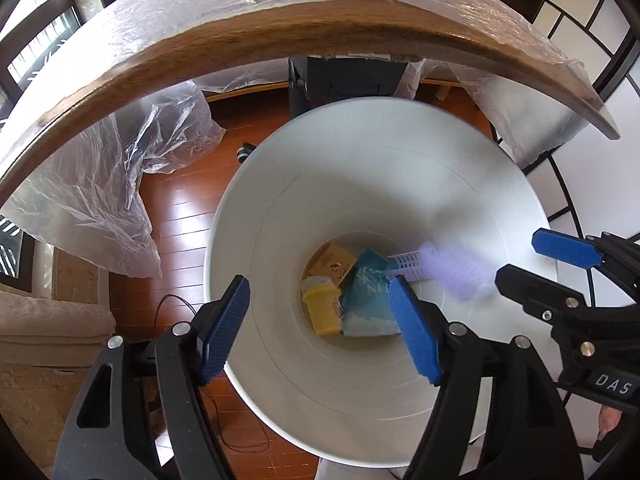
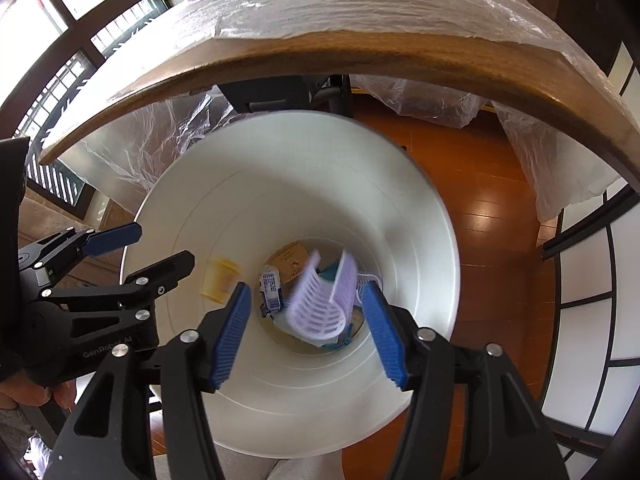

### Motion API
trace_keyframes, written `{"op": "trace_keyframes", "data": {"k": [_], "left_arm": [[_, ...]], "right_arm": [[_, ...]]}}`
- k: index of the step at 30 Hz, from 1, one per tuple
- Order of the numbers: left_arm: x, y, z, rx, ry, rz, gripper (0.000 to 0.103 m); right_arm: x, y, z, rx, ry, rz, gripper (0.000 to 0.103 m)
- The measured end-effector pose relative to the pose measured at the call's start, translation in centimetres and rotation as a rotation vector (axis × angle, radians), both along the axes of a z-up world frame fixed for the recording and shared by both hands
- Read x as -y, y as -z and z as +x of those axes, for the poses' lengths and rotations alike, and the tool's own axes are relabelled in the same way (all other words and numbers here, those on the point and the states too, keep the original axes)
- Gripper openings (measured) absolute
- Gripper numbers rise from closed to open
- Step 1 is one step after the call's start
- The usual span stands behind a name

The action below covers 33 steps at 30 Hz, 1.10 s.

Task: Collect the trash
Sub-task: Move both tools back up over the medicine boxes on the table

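Lilac basket [image 2: 320, 312] motion-blurred over white bin [image 2: 420, 248], both tools apart, empty, trash below partly hidden.

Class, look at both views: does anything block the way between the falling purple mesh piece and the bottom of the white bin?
Nothing visible does. The mesh piece is blurred in mid-air inside the open bin, clear of both grippers' pads, with only earlier trash such as the brown box below it.

We see the round white plastic bin [image 1: 360, 184] open-mouthed below; the film-covered wooden counter [image 1: 248, 44] edge overhangs beyond it.
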State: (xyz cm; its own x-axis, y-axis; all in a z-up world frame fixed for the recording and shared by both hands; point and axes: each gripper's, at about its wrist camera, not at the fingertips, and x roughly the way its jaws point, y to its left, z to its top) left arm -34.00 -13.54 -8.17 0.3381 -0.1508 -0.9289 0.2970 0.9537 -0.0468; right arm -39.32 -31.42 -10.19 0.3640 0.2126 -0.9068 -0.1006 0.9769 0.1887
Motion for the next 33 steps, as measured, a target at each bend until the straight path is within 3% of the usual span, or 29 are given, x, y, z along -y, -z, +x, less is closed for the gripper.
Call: {"op": "trace_keyframes", "data": {"k": [5, 7, 9, 13, 17, 21, 29, 33], "left_arm": [[-0.4, -1.2, -0.3, 0.021, -0.017, -0.004, 0.073], [-0.5, -2.3, -0.6, 0.044, -0.020, -0.012, 0.073], [-0.6, -4.0, -1.1, 0.087, -0.022, -0.026, 0.084], [-0.6, -8.4, -2.1, 0.226, -0.047, -0.056, 0.095], [-0.3, -12.1, -1.5, 0.340, -0.092, -0.077, 0.100], [0.0, -14.9, 0.3, 0.438, -0.096, -0.051, 0.100], [0.7, -16.7, 7.5, 0.475, -0.009, -0.126, 0.100], [1.8, -16.4, 11.3, 0.492, 0.056, -0.117, 0.100]], "right_arm": [[1.1, -2.1, -0.7, 0.061, 0.032, 0.030, 0.073], [1.5, -3.8, -1.2, 0.111, 0.038, 0.026, 0.082], [1.9, -5.8, -1.7, 0.170, 0.046, 0.026, 0.088], [3.3, -10.4, -2.6, 0.311, 0.064, 0.022, 0.097], [5.0, -13.6, -1.8, 0.411, 0.072, 0.006, 0.098], [6.8, -15.0, 0.7, 0.445, 0.103, -0.022, 0.098], [8.0, -16.1, 8.2, 0.464, 0.203, -0.101, 0.098], [7.4, -16.2, 13.2, 0.459, 0.187, -0.108, 0.094]]}}
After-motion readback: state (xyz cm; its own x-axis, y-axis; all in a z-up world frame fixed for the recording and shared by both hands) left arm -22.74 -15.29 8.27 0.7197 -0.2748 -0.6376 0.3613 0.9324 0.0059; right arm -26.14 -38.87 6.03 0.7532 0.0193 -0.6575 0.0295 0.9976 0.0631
